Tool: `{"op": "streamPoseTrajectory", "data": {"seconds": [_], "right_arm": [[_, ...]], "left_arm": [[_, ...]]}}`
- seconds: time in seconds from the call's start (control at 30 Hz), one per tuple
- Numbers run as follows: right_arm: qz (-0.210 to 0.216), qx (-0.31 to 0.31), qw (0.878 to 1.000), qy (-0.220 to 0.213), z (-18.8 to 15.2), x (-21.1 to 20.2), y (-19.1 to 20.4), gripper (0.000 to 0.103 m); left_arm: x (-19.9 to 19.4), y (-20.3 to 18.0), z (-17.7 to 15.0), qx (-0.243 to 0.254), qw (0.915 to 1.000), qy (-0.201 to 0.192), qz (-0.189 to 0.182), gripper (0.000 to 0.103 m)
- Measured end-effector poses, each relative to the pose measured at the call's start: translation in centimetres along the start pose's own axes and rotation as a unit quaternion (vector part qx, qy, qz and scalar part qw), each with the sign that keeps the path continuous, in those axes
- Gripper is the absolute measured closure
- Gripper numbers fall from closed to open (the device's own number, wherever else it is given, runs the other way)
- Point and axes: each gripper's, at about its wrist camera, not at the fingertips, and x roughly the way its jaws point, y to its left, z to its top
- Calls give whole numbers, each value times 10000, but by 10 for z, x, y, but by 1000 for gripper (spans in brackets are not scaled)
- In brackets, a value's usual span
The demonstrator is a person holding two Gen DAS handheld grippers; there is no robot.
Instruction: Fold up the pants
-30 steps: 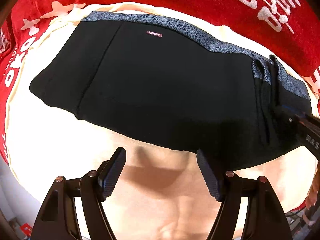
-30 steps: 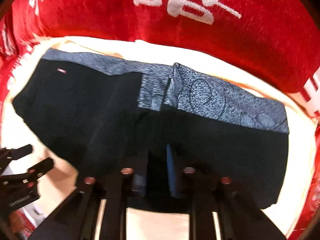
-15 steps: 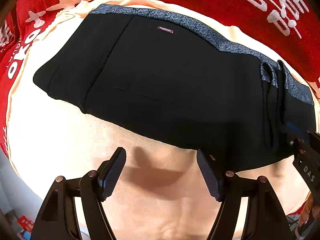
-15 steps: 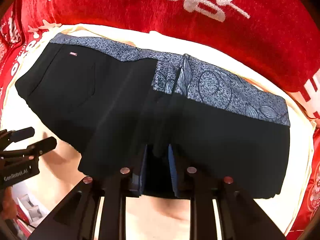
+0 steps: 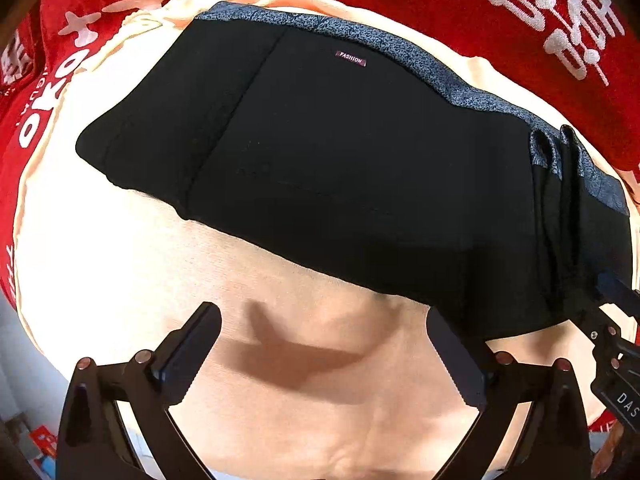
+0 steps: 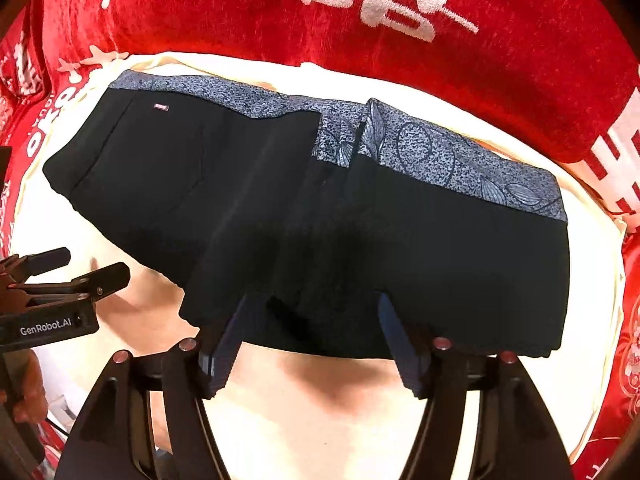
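Near strip of cream sheet (image 5: 304, 392) is bare, so I can bring both tongs in low there. Folded pants (image 6: 320, 220) block the middle. Red cloth (image 6: 500, 52) rises along the far side. Left tongs (image 6: 76, 268) crowd the near-left corner.

Black pants (image 6: 304, 216) with blue-grey leaf-patterned band (image 6: 460, 164); cream sheet (image 5: 132, 276); red cloth (image 6: 240, 12) bearing white characters.

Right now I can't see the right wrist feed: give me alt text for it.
The open right gripper frames the near edge of folded black pants with a grey patterned waistband, lying on a cream cloth. The open left gripper waits at left.
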Motion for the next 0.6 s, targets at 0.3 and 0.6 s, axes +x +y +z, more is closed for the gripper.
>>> {"op": "streamPoseTrajectory", "data": {"seconds": [0.3, 0.6], "right_arm": [[-86, -10, 10000, -15, 9, 0, 6, 24], [133, 194, 9992, 337, 7, 30, 2, 22]], "left_arm": [[9, 29, 1, -364, 9989, 105, -268, 0], [0, 76, 8, -1228, 9861, -350, -1067, 0]]}}
